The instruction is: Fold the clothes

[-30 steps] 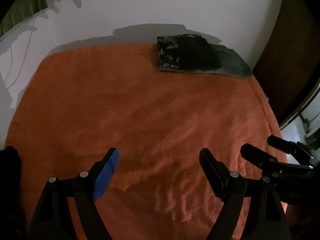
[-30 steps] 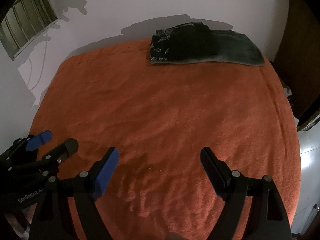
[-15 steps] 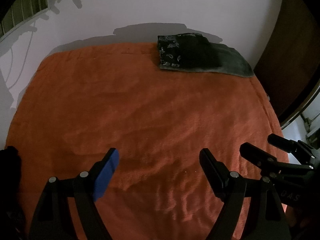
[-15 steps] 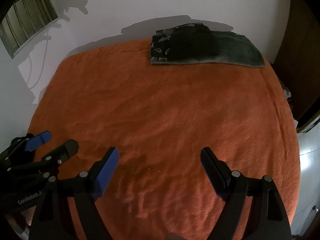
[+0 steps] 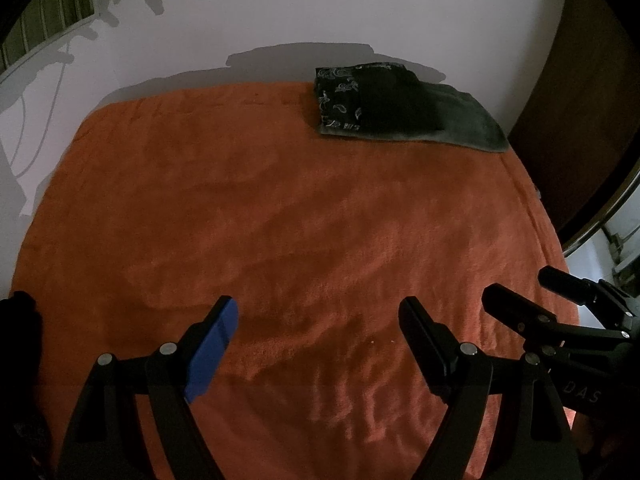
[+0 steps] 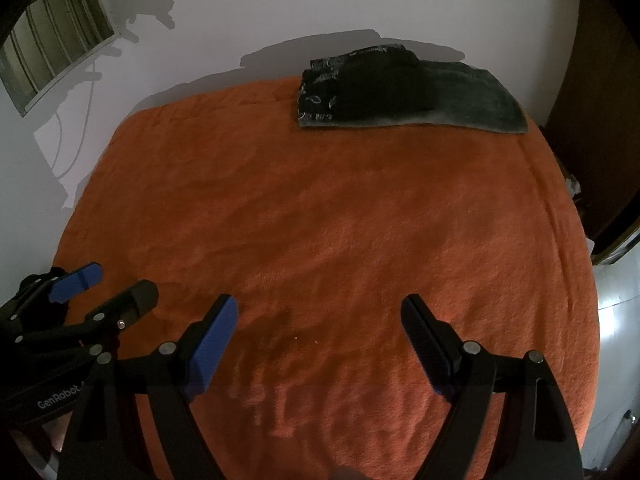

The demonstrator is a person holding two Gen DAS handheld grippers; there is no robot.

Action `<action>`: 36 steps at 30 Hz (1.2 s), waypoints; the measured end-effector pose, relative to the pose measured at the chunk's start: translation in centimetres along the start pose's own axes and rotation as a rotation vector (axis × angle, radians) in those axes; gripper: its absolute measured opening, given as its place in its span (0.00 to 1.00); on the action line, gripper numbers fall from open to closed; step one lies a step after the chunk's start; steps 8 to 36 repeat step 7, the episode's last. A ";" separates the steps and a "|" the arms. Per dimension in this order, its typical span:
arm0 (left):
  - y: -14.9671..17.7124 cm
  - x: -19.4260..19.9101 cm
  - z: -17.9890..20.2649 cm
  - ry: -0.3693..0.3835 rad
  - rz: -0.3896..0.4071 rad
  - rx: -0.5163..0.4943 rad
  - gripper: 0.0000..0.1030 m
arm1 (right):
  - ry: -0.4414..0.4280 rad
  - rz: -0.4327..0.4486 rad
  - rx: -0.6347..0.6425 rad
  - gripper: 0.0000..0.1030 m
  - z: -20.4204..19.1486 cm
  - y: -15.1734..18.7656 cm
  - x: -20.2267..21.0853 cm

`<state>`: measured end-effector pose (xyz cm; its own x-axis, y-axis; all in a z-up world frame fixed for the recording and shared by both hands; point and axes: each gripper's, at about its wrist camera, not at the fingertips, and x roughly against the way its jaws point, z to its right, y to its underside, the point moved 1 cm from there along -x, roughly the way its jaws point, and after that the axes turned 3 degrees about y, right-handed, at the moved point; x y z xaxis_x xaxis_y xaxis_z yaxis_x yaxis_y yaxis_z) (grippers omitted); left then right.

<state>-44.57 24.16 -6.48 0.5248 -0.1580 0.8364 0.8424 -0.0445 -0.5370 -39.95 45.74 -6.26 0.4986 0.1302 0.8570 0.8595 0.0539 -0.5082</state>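
Note:
A folded dark garment with a pale paisley print [image 5: 360, 100] lies on a dark green towel [image 5: 460, 124] at the far right of the orange blanket [image 5: 280, 220]; both also show in the right wrist view, the garment [image 6: 360, 88] on the towel [image 6: 472, 104]. My left gripper [image 5: 318, 320] is open and empty, low over the blanket's near part. My right gripper [image 6: 320, 320] is open and empty beside it. Each gripper shows in the other's view: the right one [image 5: 532, 296] at the right edge, the left one [image 6: 108, 284] at the left edge.
The bed meets a white wall [image 5: 320, 12] at the far side. A dark wooden door [image 5: 580, 100] stands to the right. A window [image 6: 52, 60] is high on the left wall. A dark cloth lump [image 5: 18, 340] sits at the bed's left edge.
Both grippers have drifted slightly, staying open and empty. The folded pile has not moved.

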 end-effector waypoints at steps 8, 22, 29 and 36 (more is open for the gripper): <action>0.2 -0.1 0.1 -0.004 -0.001 0.002 0.81 | -0.003 -0.002 -0.002 0.81 0.0 0.1 -0.2; 0.2 -0.1 0.1 -0.004 -0.001 0.002 0.81 | -0.003 -0.002 -0.002 0.81 0.0 0.1 -0.2; 0.2 -0.1 0.1 -0.004 -0.001 0.002 0.81 | -0.003 -0.002 -0.002 0.81 0.0 0.1 -0.2; 0.2 -0.1 0.1 -0.004 -0.001 0.002 0.81 | -0.003 -0.002 -0.002 0.81 0.0 0.1 -0.2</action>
